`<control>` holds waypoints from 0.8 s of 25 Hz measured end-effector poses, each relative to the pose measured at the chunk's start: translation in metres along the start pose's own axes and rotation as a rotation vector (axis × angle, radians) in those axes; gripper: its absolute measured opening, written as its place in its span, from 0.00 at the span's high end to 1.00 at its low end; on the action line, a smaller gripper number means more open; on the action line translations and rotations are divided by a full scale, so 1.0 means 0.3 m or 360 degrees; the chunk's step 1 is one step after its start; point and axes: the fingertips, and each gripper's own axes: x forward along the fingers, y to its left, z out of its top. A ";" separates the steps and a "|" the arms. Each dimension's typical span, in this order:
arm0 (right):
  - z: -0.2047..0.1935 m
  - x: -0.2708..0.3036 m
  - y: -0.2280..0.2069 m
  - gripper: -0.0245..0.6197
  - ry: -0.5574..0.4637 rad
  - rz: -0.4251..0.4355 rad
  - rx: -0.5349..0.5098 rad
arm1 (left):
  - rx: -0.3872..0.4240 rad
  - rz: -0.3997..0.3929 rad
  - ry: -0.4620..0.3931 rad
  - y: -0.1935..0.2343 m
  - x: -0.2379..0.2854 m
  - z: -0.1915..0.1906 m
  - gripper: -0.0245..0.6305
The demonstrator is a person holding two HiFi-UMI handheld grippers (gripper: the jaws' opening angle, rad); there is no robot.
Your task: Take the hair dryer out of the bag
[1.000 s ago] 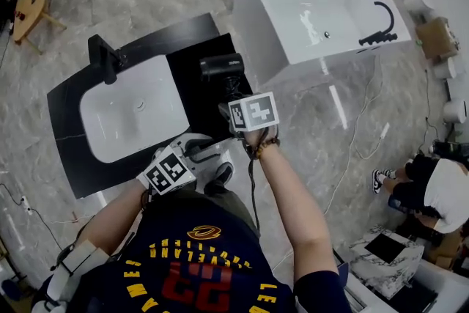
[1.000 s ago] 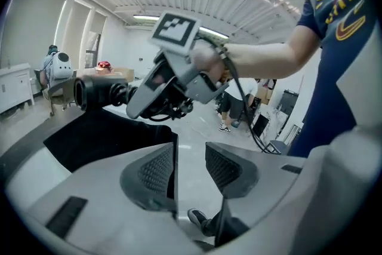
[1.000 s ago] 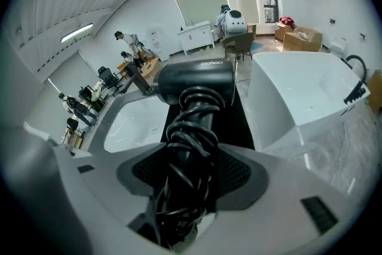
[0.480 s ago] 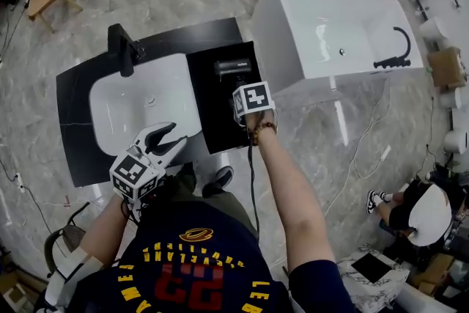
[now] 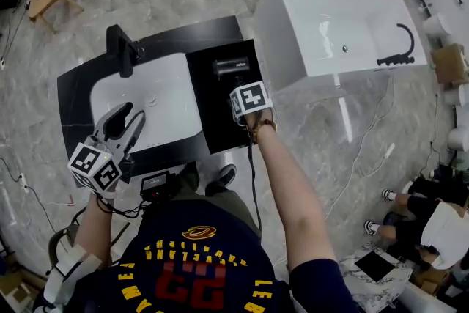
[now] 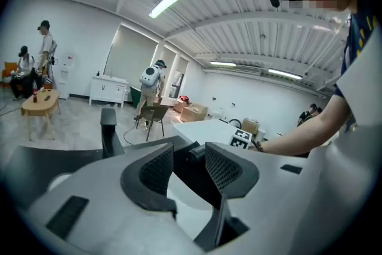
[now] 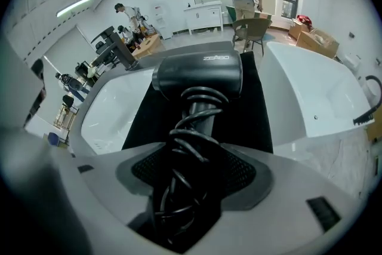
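Hair dryer (image 5: 236, 67) on dark counter (image 5: 212, 121) at centre, right gripper (image 5: 247, 97) at its six o'clock, left gripper (image 5: 128, 121) gaping at eight o'clock.

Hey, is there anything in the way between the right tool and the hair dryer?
Nothing separate stands between them. The right tool is shut on the handle of the hair dryer. Only the dryer's own coiled cord, wrapped around that handle, sits inside the grip.

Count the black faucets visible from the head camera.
2. The sink faucet stands at the far left corner of the white basin on the black counter. The tub faucet sits on the bathtub rim at its right end. Others may be hidden.
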 end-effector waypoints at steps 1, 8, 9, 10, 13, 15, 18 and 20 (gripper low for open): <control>-0.001 -0.001 0.000 0.57 0.0008 -0.0013 -0.0018 | -0.0002 0.0011 -0.0029 0.004 -0.016 0.036 0.71; 0.020 -0.148 0.011 0.57 -0.0094 -0.0083 -0.0070 | 0.0024 -0.0031 -0.0162 -0.066 -0.067 0.188 0.71; 0.047 -0.196 0.007 0.57 -0.0196 -0.0100 -0.0074 | 0.0027 -0.0054 -0.0173 -0.084 -0.065 0.202 0.71; 0.073 -0.251 0.008 0.57 -0.0320 -0.0100 -0.0057 | 0.0032 -0.0082 -0.0185 -0.106 -0.061 0.217 0.71; 0.115 -0.473 0.054 0.57 -0.0763 0.0026 0.0061 | 0.0051 -0.0178 -0.0229 -0.190 -0.052 0.267 0.71; 0.110 -0.626 0.114 0.58 -0.1013 0.0143 0.0089 | 0.0059 -0.0234 -0.0273 -0.247 -0.046 0.304 0.71; 0.062 -0.809 0.207 0.77 -0.1244 0.0224 0.0053 | 0.0092 -0.0304 -0.0348 -0.324 -0.037 0.360 0.73; 0.023 -0.902 0.249 0.88 -0.1355 0.0231 0.0073 | 0.0117 -0.0354 -0.0382 -0.375 -0.033 0.388 0.81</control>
